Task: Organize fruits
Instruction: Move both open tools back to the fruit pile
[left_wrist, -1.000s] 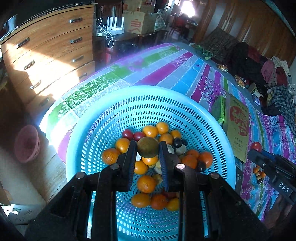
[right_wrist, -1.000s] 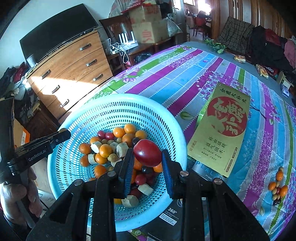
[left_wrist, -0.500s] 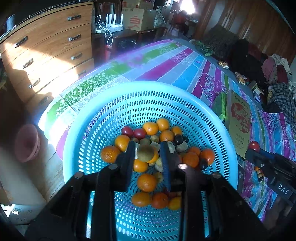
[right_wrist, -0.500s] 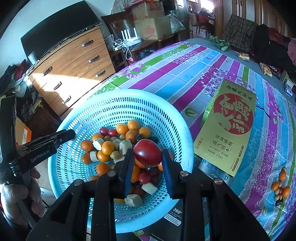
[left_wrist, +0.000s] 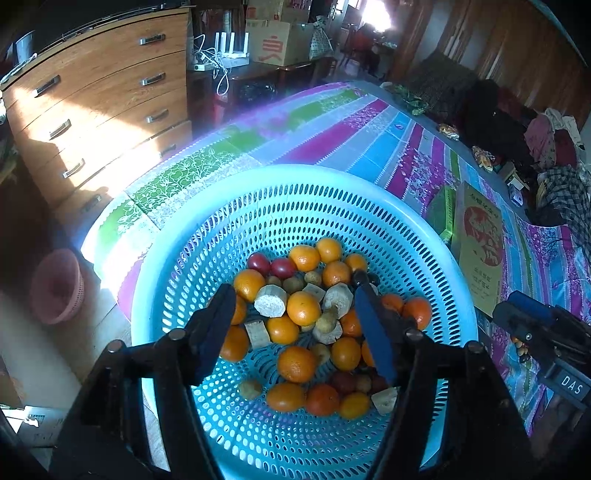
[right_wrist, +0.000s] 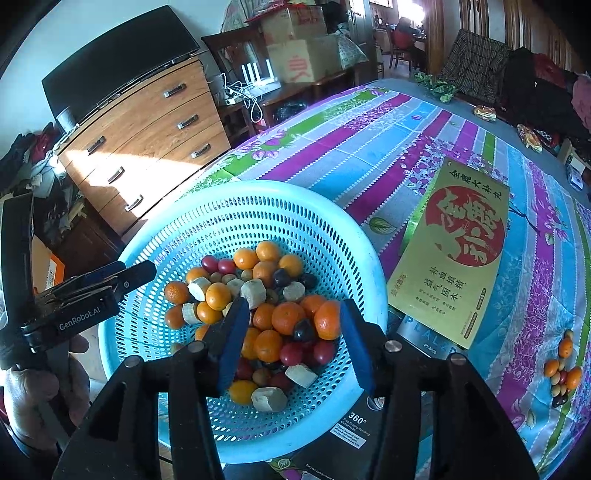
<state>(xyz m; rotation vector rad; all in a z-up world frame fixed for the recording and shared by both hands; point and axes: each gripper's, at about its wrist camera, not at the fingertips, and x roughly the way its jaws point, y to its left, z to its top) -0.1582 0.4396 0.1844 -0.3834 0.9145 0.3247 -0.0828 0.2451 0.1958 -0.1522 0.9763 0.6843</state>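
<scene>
Both the left gripper (left_wrist: 295, 317) and right gripper (right_wrist: 291, 332) hover over the blue basket (right_wrist: 221, 206), fingers just spreading, nothing between them; the fruits (left_wrist: 306, 314) lie heaped inside.

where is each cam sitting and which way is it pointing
Left wrist: on the left tongs, angled down into the blue basket; shows its own open fingers and the right tongs.
Right wrist: on the right tongs, angled down over the basket's near rim; shows its own open fingers, the left tongs and the hand holding them.
Shared: the basket of oranges, the striped cloth, the gold box, the wooden dresser.
</scene>
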